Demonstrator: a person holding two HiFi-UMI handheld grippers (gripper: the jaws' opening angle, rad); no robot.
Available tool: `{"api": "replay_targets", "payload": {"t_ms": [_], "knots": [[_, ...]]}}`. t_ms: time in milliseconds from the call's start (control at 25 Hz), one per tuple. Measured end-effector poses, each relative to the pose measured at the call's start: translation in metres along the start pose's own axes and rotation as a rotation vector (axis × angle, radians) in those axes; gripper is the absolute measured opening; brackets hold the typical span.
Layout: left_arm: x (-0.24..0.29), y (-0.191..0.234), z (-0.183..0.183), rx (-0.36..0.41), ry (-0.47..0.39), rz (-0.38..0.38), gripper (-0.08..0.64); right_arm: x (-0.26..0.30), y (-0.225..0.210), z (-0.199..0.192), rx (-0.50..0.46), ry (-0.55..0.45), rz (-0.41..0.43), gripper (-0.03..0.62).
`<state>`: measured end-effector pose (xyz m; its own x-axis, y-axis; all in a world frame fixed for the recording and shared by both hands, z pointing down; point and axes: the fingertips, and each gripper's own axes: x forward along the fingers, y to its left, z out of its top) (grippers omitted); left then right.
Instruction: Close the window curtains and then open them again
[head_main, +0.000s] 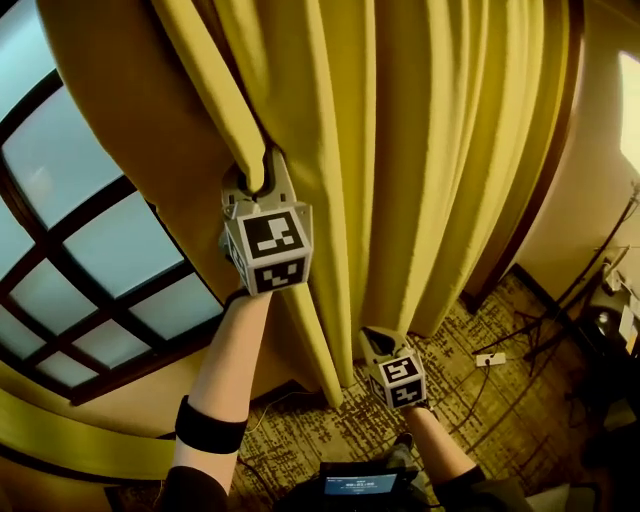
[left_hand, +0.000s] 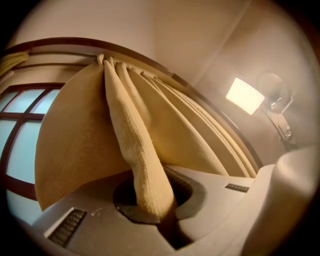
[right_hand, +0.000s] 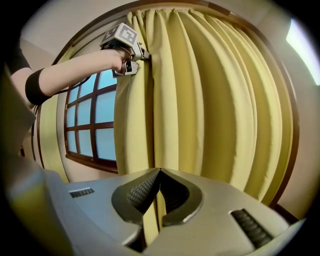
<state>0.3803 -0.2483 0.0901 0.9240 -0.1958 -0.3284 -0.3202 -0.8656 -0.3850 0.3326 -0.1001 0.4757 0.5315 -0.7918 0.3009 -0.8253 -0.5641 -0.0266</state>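
Head view, looking steeply down: a heavy yellow curtain (head_main: 430, 150) hangs in deep folds across the upper middle and right. It is gathered at the right side of a dark-framed window (head_main: 80, 270), whose pale panes stand uncovered at the left. The left gripper (head_main: 255, 182), raised on a bare forearm (head_main: 225, 360) with a black band, has its jaws closed on a thick fold at the curtain's window-side edge. Lower and further right, the right gripper (head_main: 377, 342) holds the same curtain low down, above a patterned carpet (head_main: 330, 430). Black cables (head_main: 480, 395) and a white power strip (head_main: 490, 358) lie on the carpet at the right.

Left gripper view: the jaws are pressed together on a rolled fold of cloth. The fold rises from them to a dark curved rail (left_hand: 60, 44), where the curtain fans out. The window shows at the left edge, and a bright wall light (left_hand: 245, 95) glows at the right.

Right gripper view: the jaws are together, with a thin strip of the curtain's edge pinched between them. The curtain's folds fill the middle and right, and the window is at the left. High up, the left gripper clasps the curtain's leading edge.
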Motion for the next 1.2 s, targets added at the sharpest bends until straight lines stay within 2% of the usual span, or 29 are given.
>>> {"api": "replay_targets", "payload": {"t_ms": [120,360,640,840,1040,1200], "knots": [[0.023,-0.028,0.02,-0.017,-0.026,-0.016,0.0,-0.009,-0.026,0.001,0.027,0.001,-0.016,0.014],[0.068,-0.078,0.046,-0.002,-0.07,-0.017,0.0,-0.025,-0.091,-0.007,0.066,0.0,-0.063,0.014],[0.117,-0.159,0.066,0.026,-0.08,-0.09,0.0,-0.041,-0.146,-0.008,0.12,-0.003,-0.083,0.014],[0.15,-0.195,0.087,-0.012,-0.108,-0.082,0.0,-0.05,-0.195,-0.021,0.128,0.002,-0.116,0.014],[0.187,-0.275,0.09,-0.042,-0.09,-0.179,0.0,-0.055,-0.237,-0.025,0.138,-0.002,-0.125,0.014],[0.212,-0.332,0.109,-0.072,-0.12,-0.218,0.0,-0.061,-0.275,-0.028,0.142,0.0,-0.138,0.014]]}}
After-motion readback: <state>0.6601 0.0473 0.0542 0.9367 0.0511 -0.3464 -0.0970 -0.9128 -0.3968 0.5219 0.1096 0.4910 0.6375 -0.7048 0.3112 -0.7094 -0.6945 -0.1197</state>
